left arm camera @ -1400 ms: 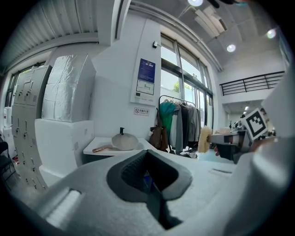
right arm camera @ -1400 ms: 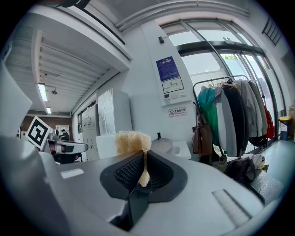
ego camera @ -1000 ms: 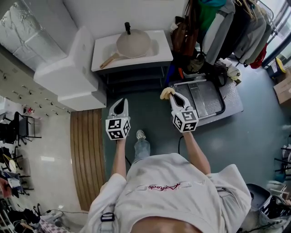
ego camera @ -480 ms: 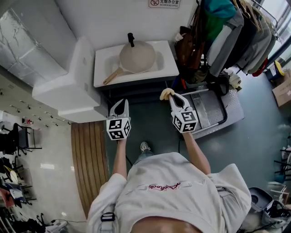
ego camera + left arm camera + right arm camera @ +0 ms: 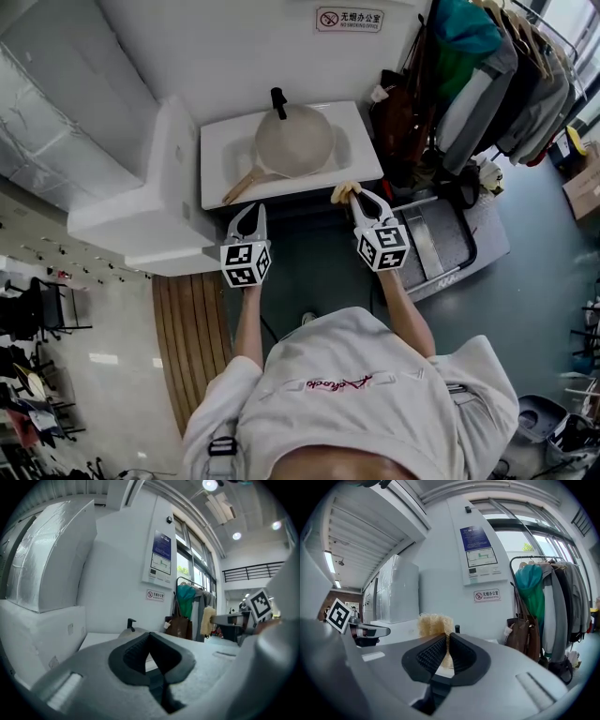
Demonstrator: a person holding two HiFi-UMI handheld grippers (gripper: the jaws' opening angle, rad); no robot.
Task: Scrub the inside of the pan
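Sink (image 5: pixel 216 164) ahead: right tongs (image 5: pixel 361 195) clamp scrubber (image 5: pixel 343 190), left tongs (image 5: pixel 249 209) closed.

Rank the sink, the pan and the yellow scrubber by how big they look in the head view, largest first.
1. sink
2. pan
3. yellow scrubber, plainly smallest, though likely nearer the camera

A pale red-scripted T-shirt (image 5: pixel 356 412); grey left tongs (image 5: pixel 248 208) and right tongs (image 5: pixel 360 193) carry marker cubes (image 5: pixel 244 264).
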